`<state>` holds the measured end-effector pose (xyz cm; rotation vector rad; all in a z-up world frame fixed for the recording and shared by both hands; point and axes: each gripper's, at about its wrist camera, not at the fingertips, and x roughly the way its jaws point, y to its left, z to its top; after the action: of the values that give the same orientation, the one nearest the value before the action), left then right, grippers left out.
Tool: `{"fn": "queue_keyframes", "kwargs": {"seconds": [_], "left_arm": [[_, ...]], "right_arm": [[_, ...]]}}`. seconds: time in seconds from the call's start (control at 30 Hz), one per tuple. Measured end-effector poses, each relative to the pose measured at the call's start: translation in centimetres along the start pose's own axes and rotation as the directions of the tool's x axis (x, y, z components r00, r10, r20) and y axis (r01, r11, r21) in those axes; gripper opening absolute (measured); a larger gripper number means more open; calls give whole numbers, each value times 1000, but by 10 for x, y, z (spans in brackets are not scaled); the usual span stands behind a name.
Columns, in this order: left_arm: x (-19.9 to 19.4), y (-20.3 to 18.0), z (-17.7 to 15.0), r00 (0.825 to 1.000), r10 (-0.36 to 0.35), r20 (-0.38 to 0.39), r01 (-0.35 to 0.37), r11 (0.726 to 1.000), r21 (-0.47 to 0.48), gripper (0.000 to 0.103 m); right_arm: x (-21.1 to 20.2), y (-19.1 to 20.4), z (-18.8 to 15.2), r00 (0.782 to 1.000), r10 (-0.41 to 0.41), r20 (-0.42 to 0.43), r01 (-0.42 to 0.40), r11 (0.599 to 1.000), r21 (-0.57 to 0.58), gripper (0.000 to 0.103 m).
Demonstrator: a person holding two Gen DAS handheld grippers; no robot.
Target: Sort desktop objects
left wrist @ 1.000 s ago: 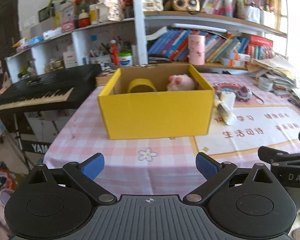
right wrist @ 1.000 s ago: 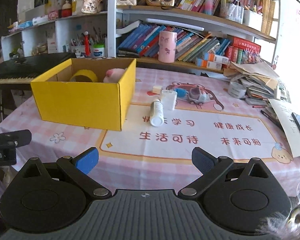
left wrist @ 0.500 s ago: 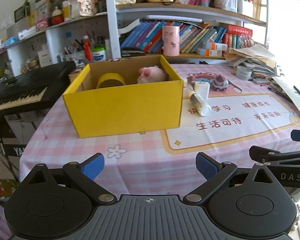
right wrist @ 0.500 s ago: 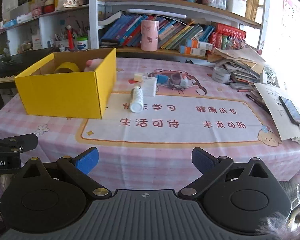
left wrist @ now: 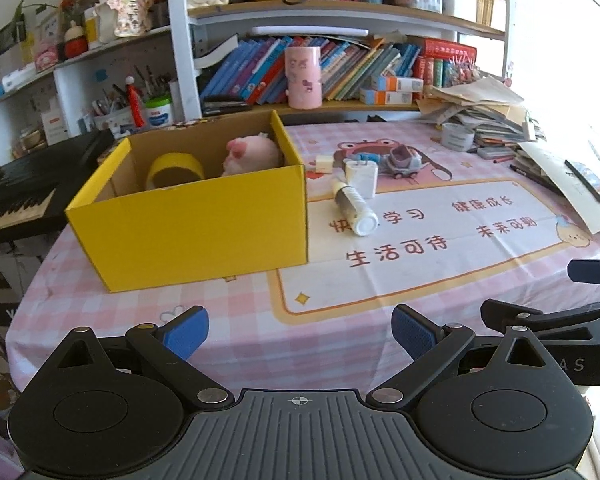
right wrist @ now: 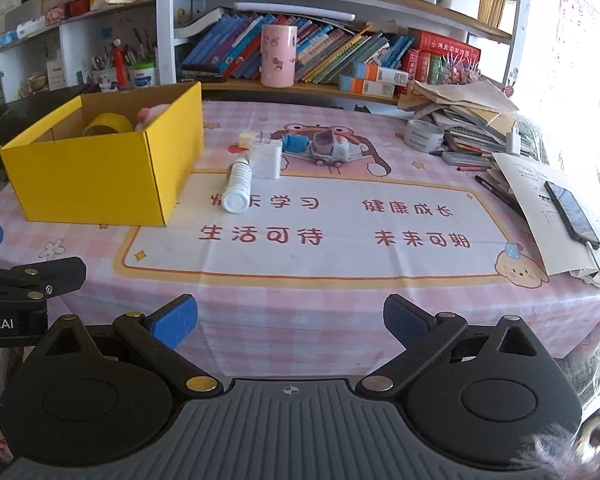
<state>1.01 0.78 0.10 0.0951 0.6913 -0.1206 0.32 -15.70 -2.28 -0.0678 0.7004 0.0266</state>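
Note:
A yellow cardboard box (left wrist: 196, 224) (right wrist: 100, 176) stands on the pink table, holding a yellow tape roll (left wrist: 174, 170) and a pink plush pig (left wrist: 252, 154). Right of the box lie a white bottle (left wrist: 354, 208) (right wrist: 238, 186), a white charger (left wrist: 362, 178) (right wrist: 266, 158), a small white block (left wrist: 324, 163), a blue roll (right wrist: 296, 143) and a grey toy car (left wrist: 402, 160) (right wrist: 328, 151). My left gripper (left wrist: 300, 334) is open near the table's front edge. My right gripper (right wrist: 290, 322) is open too, empty, beside the left one.
Stacked papers and books (right wrist: 468, 116), a grey tape roll (right wrist: 422, 135), pens and a phone (right wrist: 572, 210) crowd the table's right side. Bookshelves (left wrist: 340, 68) with a pink cup (right wrist: 278, 56) rise behind. A black keyboard (left wrist: 16, 196) stands to the left.
Both grippers have drawn back and swung right; the box and loose objects sit farther away and more to the left in view. Both stay open.

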Motion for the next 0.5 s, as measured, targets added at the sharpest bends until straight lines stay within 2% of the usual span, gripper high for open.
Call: {"fn": "queue_keyframes", "kwargs": {"seconds": [0.5], "left_arm": [[31, -40, 22, 1000, -21, -18, 22, 998, 58, 100]], "right_arm": [[25, -38, 9, 999, -17, -33, 18, 999, 31, 100]]}}
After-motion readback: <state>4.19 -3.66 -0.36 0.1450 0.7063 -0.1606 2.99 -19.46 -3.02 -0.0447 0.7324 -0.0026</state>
